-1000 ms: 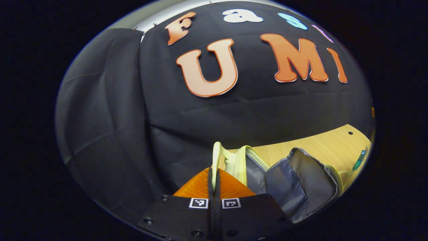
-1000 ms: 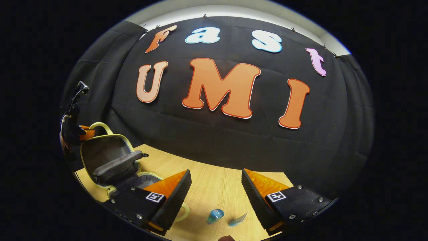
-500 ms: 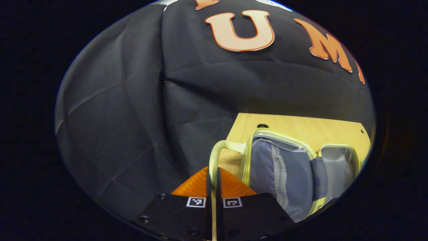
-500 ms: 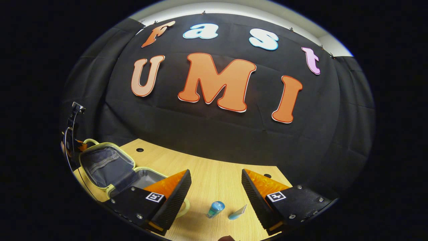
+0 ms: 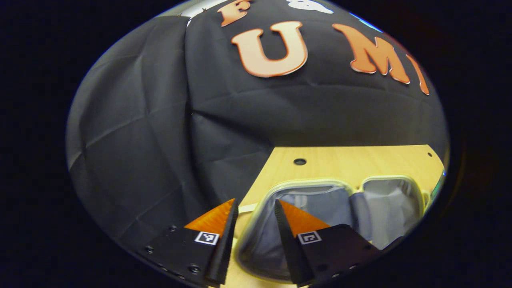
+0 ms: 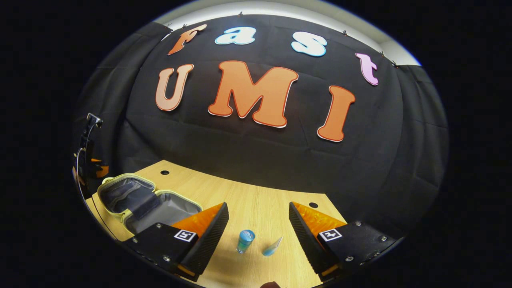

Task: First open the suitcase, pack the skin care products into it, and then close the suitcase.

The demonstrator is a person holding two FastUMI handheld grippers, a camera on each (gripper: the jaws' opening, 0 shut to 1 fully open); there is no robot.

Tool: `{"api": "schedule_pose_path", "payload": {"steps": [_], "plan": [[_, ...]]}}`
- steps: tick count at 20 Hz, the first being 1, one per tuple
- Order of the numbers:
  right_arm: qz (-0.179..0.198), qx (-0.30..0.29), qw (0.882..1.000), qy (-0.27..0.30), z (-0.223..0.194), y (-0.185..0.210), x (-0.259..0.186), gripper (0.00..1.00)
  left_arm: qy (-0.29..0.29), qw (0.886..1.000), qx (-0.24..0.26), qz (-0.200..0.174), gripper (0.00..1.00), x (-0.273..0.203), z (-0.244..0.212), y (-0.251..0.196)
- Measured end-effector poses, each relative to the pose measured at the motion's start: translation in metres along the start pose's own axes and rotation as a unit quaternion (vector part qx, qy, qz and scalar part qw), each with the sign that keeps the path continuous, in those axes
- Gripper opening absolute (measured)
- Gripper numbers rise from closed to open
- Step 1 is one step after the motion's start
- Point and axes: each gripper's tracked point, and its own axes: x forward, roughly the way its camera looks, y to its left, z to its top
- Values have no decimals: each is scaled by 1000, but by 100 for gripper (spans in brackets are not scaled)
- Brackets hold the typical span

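Letting go of the handle, I spread my left hand-held gripper (image 5: 254, 224) above the suitcase (image 6: 148, 202), now flat open; the right hand-held gripper (image 6: 259, 228) hung apart before bottle (image 6: 245, 241) and tube (image 6: 272, 247) ahead.

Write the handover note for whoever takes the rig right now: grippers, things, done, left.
Left gripper: open, holding nothing, above the near end of the suitcase.
Right gripper: open, holding nothing, above the table.
Suitcase: lying open flat at the table's left, both halves up, nothing visible inside.
Skin care: small blue bottle upright and blue tube lying beside it, on the table between the right gripper's fingers.
Done: suitcase opened.
Left: pack bottle and tube, close suitcase.
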Motion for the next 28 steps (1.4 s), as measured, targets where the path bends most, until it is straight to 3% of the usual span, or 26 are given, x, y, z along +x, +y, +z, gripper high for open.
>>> {"api": "schedule_pose_path", "payload": {"steps": [1,7,12,18,23,28], "plan": [[3,3,1000,1,-4,-5,-2,96,-14,1000,6,-12,71,-10,9,-19],[21,15,1000,8,-29,-30,-4,96,-70,991,40,-103,93,-67,43,-148],[48,11,999,11,-58,-40,5,96,-72,978,68,-182,96,-105,32,-266],[54,-9,999,2,-99,-57,23,96,-71,959,66,-266,98,-136,-4,-394],[57,-27,998,1,-134,-62,35,96,-67,945,88,-308,98,-141,-41,-467],[64,-6,998,2,-156,-66,48,96,-58,936,106,-329,97,-134,-64,-511]]}}
